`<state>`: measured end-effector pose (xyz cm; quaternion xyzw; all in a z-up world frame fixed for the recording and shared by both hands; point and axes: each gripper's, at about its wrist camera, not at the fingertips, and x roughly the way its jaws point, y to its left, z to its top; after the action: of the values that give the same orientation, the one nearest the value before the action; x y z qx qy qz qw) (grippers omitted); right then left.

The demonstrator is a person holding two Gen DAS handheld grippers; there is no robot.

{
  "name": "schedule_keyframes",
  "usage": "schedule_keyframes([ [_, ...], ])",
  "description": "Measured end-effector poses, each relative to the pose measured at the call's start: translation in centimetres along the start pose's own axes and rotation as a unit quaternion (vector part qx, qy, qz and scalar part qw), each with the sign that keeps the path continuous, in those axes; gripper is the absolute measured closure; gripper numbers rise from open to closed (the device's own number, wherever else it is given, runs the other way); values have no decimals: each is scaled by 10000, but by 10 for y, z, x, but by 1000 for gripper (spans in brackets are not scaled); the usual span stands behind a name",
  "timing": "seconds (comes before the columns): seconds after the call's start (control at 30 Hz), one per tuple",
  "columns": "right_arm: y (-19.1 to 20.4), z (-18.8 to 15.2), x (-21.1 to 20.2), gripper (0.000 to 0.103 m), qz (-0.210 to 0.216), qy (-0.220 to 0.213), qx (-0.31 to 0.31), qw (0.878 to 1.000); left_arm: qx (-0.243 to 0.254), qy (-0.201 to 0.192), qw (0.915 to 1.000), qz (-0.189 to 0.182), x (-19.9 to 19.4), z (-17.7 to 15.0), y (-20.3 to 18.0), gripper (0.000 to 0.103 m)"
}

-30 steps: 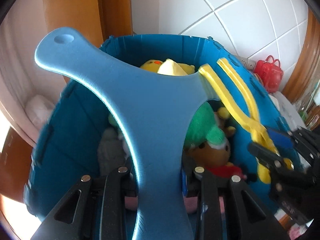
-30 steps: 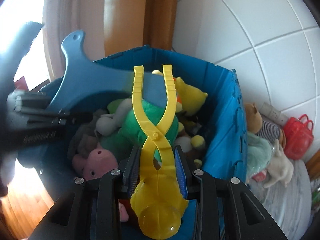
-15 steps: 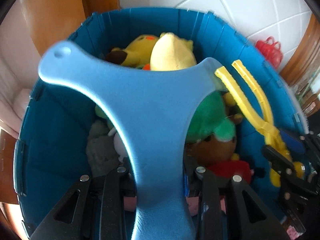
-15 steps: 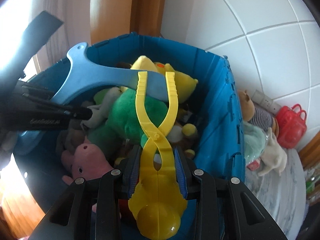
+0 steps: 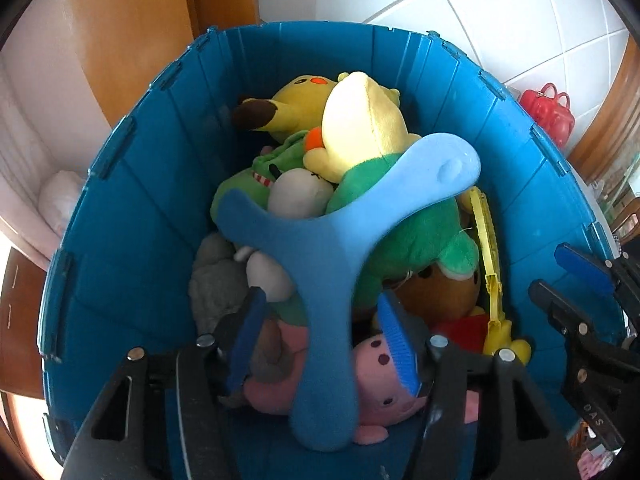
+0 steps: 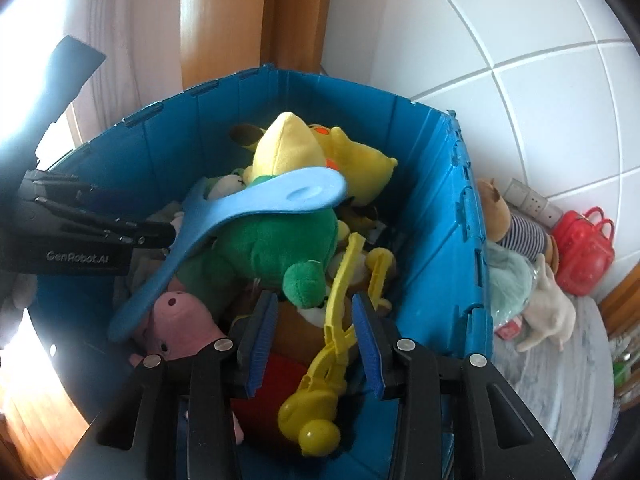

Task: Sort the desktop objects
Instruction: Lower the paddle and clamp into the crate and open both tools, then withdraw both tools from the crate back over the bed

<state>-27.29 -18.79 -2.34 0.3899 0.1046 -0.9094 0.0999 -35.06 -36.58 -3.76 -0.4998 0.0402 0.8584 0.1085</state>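
Note:
A light-blue three-armed plastic toy (image 5: 324, 280) lies on the plush toys inside the blue bin (image 5: 132, 216). My left gripper (image 5: 322, 342) is open, its jaws spread on either side of the toy's lower arm without gripping it. The toy also shows in the right wrist view (image 6: 240, 216). A yellow tong-shaped toy (image 6: 336, 332) lies in the bin (image 6: 440, 240) by its right wall, also in the left wrist view (image 5: 490, 276). My right gripper (image 6: 314, 344) is open just above the bin, jaws apart around the tongs.
The bin holds several plush toys: a green one (image 5: 416, 232), a yellow one (image 5: 360, 120), a pink pig (image 6: 176, 324). More plush toys (image 6: 516, 232) and a red basket (image 6: 584, 252) lie on the surface right of the bin. A tiled wall stands behind.
Both grippers opened. The blue toy dropped out of my left gripper onto the plush toys and turned. The yellow tongs fell from my right gripper into the bin.

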Motion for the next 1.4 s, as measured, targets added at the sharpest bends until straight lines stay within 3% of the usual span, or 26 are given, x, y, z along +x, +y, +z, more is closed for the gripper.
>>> schedule_keyframes([
  [0.17, -3, 1, 1, 59, 72, 5, 71, 9999, -78, -132, 9998, 116, -1, -2, -1, 43],
  [0.3, -4, 1, 1, 58, 60, -21, 97, 9999, -145, -278, 9994, 133, -8, -6, 1, 32],
  [0.33, -4, 1, 0, 53, 65, -44, 114, 9999, -187, -337, 9992, 132, -10, -8, 2, 30],
  [0.47, -7, 1, -11, 7, 115, -345, 241, 9990, -313, -486, 9983, 124, -20, -19, 3, 30],
  [0.53, -6, 0, -17, 1, 40, -497, 255, 9984, -400, -568, 9975, 115, -25, -26, 5, 25],
  [0.83, -8, -11, -44, 1, -230, -813, 373, 9957, -451, -985, 9938, 252, -51, -54, 2, 25],
  [1.03, -7, -28, -66, 1, -395, -1001, 539, 9927, -481, -1306, 9902, 78, -68, -72, -4, 25],
  [1.1, -5, -34, -71, 0, -482, -1025, 581, 9919, -420, -1358, 9898, -2, -72, -78, -8, 25],
  [1.27, 0, -49, -85, 0, -697, -1077, 625, 9898, -133, -1692, 9852, 227, -82, -91, -25, 25],
  [1.4, -3, -58, -92, 1, -787, -1076, 716, 9885, -57, -1676, 9856, 235, -83, -98, -35, 25],
])
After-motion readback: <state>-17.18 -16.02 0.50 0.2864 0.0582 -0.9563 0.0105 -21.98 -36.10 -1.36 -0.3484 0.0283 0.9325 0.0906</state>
